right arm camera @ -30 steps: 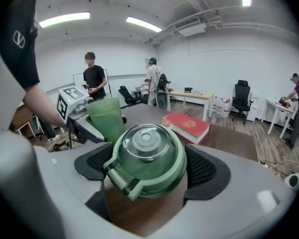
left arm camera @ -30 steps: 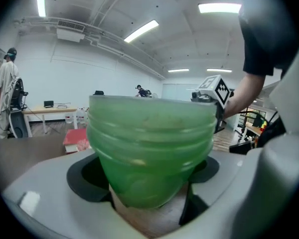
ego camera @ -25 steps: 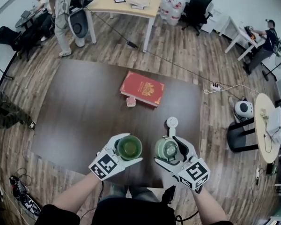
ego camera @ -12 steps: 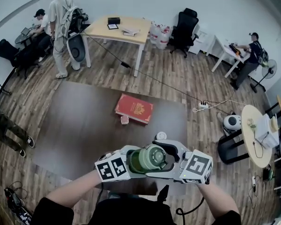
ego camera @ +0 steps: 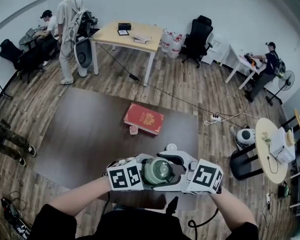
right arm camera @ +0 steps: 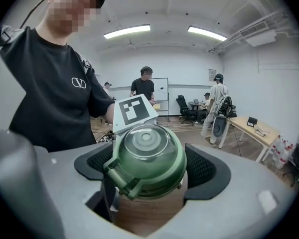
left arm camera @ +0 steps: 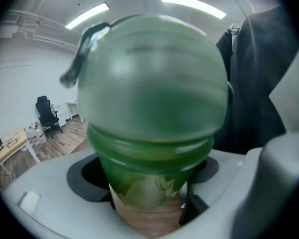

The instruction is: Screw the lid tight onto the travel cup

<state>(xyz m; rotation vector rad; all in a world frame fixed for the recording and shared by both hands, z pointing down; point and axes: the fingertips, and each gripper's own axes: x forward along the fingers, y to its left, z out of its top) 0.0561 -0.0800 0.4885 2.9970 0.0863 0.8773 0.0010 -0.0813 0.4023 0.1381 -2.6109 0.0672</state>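
So, starting at the tongs: your left gripper (ego camera: 142, 172) has its jaws spread wide and clamped round the cup (left arm camera: 149, 176), and your right gripper (ego camera: 177, 173) is just as wide, squeezing the lid (right arm camera: 147, 161) from both sides. Neither grip has loosened or tightened over the last second.

What did change is where everything sits. A second ago you had the cup and lid side by side and apart, low over the table (ego camera: 90, 129). Now both grippers have come up and swung in nose to nose in front of your chest, and the lid is right on the cup's mouth. In the left gripper view the green dome sits directly above the cup's neck, touching it as far as I can tell.

For the task, that means the lining-up part looks done and the actual screwing is what's left. I can't tell whether the threads have caught yet, so I'd check it's sitting square before you twist.

Further out, the red book (ego camera: 144, 119) lies mid-table, well clear of you.
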